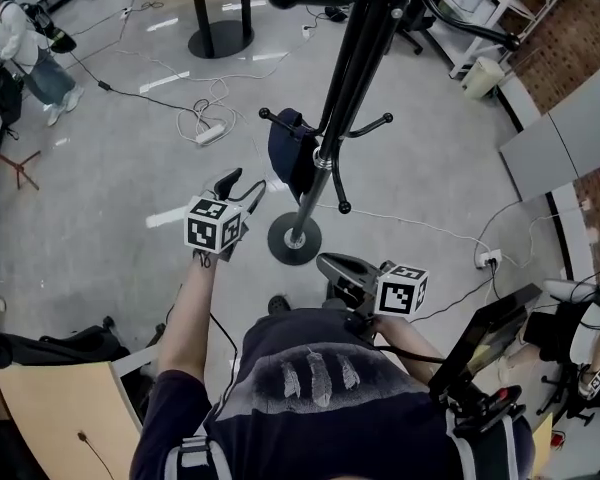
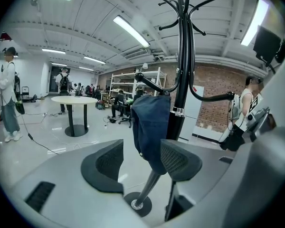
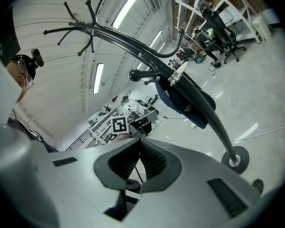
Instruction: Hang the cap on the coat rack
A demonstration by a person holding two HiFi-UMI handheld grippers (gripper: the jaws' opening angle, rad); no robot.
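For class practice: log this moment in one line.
dark blue fabric cap: hanging on black metal coat rack; left gripper open; right gripper shut

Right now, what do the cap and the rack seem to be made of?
Cap: dark blue cloth, matte, perhaps denim or cotton; it hangs limp with soft folds and no shine.
Rack: most likely metal tube with glossy black paint; bright streaks run along its pole and its thin curved arms.
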